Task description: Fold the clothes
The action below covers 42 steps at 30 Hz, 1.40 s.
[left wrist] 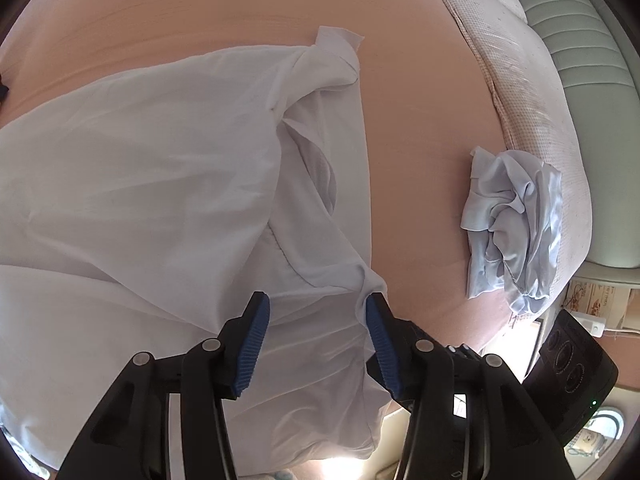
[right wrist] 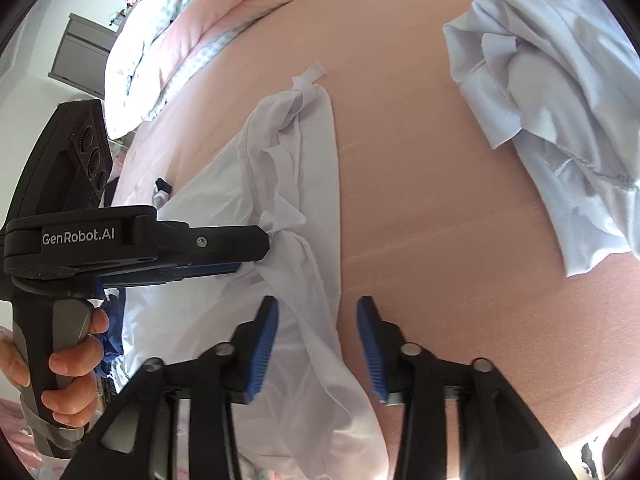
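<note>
A white garment [left wrist: 140, 180] lies spread on the pink bed sheet [left wrist: 420, 140], with a bunched fold along its right edge. My left gripper [left wrist: 318, 304] stands open over its near corner; cloth lies between the blue pads, and neither pad presses on it. In the right wrist view the same white garment [right wrist: 288, 184] runs up the middle-left. My right gripper [right wrist: 318, 308] is open over its near edge, with a strip of cloth between the fingers. The left gripper [right wrist: 260, 254] comes in from the left at the garment's knotted fold.
A crumpled pale blue garment [left wrist: 516, 224] [right wrist: 560, 92] lies to the right on the sheet. A person's hand [right wrist: 68, 364] grips the left tool's handle. A pink checked quilt [right wrist: 192, 40] is heaped at the far left. A padded green headboard [left wrist: 580, 40] borders the bed.
</note>
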Each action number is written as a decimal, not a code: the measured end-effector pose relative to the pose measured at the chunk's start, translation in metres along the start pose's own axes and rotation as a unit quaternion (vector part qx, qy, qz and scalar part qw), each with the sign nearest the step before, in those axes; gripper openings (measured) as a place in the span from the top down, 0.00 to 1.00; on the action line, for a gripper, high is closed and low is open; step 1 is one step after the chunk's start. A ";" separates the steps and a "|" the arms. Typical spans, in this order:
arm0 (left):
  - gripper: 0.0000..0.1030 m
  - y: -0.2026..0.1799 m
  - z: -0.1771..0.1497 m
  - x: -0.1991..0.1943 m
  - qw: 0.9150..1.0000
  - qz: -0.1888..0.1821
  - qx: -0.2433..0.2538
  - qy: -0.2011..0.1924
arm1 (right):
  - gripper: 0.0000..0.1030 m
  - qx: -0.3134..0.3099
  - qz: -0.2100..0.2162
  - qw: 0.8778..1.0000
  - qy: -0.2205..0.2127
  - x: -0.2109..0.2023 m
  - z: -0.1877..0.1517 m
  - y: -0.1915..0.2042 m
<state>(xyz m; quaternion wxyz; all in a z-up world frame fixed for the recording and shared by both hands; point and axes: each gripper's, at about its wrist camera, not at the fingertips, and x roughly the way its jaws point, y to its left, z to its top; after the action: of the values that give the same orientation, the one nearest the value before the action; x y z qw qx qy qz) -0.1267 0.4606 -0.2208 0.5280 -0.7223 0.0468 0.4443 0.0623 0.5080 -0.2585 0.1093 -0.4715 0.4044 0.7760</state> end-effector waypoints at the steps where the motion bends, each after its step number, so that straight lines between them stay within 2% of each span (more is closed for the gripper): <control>1: 0.54 0.004 0.000 0.000 1.000 -0.007 -0.006 0.000 | 0.47 -0.002 -0.003 1.000 -0.005 -0.004 0.001 0.001; 4: 0.54 0.016 0.001 -0.002 0.999 -0.021 -0.025 -0.003 | 0.46 0.005 0.014 1.000 -0.012 -0.017 0.008 0.001; 6: 0.54 0.024 0.004 -0.003 0.999 -0.028 -0.038 -0.003 | 0.41 0.014 0.034 0.999 -0.014 -0.021 0.014 0.000; 9: 0.54 0.033 0.011 -0.001 0.998 -0.036 -0.058 0.006 | 0.41 0.020 0.041 0.999 -0.017 -0.025 0.026 0.002; 14: 0.54 0.032 0.026 -0.002 0.997 -0.037 -0.067 0.011 | 0.41 0.019 0.008 1.000 -0.015 -0.021 0.047 0.005; 21: 0.54 0.010 0.041 0.007 0.997 -0.044 -0.056 0.034 | 0.41 0.048 0.004 0.999 -0.007 -0.015 0.056 -0.005; 28: 0.54 -0.008 0.053 0.027 0.998 -0.017 -0.044 0.045 | 0.41 0.058 -0.003 0.998 -0.012 -0.018 0.063 -0.007; 30: 0.59 -0.004 0.051 0.027 0.998 -0.012 -0.055 0.037 | 0.41 0.059 -0.003 0.998 -0.013 -0.019 0.065 -0.008; 32: 0.77 0.001 0.049 0.025 0.997 -0.011 -0.066 0.028 | 0.41 0.060 -0.006 0.998 -0.012 -0.020 0.067 -0.008; 38: 0.85 0.023 0.040 0.017 0.996 -0.024 -0.085 0.016 | 0.41 0.067 0.002 0.998 -0.011 -0.020 0.072 -0.009; 42: 0.85 0.033 0.035 0.011 0.995 -0.032 -0.091 0.013 | 0.41 0.068 0.027 0.997 -0.005 -0.009 0.087 0.003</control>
<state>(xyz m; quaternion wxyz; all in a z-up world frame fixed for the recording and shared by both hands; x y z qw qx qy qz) -0.1585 0.4791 -0.2536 0.4733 -0.7738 -0.0099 0.4208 0.0096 0.5715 -0.2296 0.1220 -0.4483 0.4682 0.7516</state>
